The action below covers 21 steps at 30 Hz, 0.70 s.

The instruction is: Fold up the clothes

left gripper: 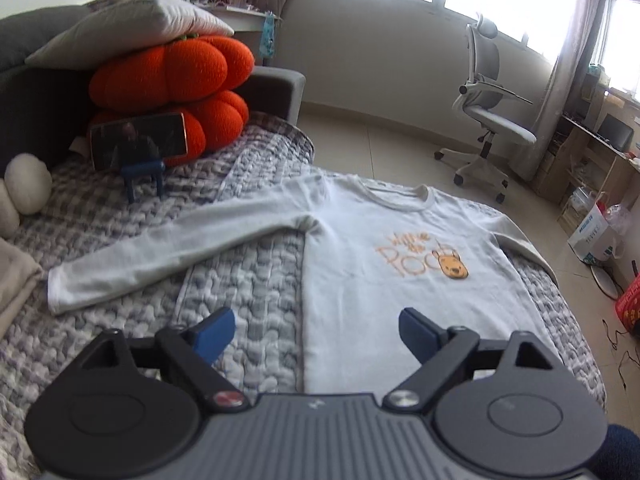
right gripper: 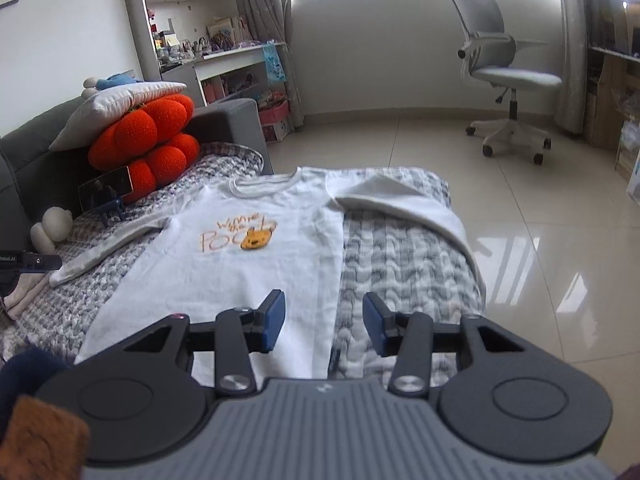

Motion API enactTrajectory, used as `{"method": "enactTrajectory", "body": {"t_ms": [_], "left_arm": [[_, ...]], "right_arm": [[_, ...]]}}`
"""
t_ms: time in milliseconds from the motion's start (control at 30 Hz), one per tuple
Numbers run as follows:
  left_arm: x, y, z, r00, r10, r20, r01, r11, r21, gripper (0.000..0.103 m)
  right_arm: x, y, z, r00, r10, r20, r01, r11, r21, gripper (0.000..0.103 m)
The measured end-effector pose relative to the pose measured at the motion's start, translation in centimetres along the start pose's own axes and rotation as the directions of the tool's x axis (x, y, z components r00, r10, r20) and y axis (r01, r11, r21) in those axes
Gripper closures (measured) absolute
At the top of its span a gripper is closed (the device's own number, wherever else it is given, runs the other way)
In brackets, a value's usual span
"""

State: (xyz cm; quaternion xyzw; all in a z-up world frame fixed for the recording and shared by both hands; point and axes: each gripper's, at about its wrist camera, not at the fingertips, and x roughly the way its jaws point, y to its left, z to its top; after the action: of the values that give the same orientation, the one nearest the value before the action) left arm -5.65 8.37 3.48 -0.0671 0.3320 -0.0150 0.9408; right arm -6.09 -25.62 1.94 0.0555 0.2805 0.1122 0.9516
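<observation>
Both grippers — left gripper (left gripper: 316,334) and right gripper (right gripper: 324,322) — hover spread over the hem of the white shirt (left gripper: 360,248) lying flat on the bed (left gripper: 248,280) just ahead — nothing folded yet, so pinching a sleeve looks next.

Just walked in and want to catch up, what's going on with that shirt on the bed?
A person holds a gripper in each hand above a white shirt laid flat, print side up, on the bed. Both sleeves are spread out to the sides. The left gripper and right gripper hover near the hem, jaws open, gripping nothing. No fold has been made yet.
</observation>
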Motion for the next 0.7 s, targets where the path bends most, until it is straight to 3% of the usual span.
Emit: {"method": "enactTrajectory", "body": {"t_ms": [133, 467, 667, 700], "left_arm": [[0.0, -2.3, 2.2, 1.000, 0.007, 0.021, -0.008, 1.000, 0.019, 0.001], [1.3, -5.2, 5.2, 0.990, 0.134, 0.052, -0.134, 0.991, 0.002, 0.001], [3.4, -7.3, 6.5, 0.981, 0.175, 0.080, -0.180, 0.982, 0.057, 0.001], [3.8, -7.6, 6.7, 0.980, 0.180, 0.087, -0.186, 0.980, 0.064, 0.001]], "right_arm": [[-0.6, 1.8, 2.4, 0.996, -0.024, 0.084, 0.028, 0.998, -0.055, 0.055], [1.7, 1.8, 4.2, 0.980, -0.063, 0.186, 0.068, 0.997, -0.020, 0.035], [3.8, 1.6, 4.2, 0.975, -0.073, 0.211, 0.079, 0.997, -0.024, 0.001], [4.0, 1.6, 4.2, 0.973, -0.070, 0.219, 0.079, 0.996, -0.031, 0.000]]}}
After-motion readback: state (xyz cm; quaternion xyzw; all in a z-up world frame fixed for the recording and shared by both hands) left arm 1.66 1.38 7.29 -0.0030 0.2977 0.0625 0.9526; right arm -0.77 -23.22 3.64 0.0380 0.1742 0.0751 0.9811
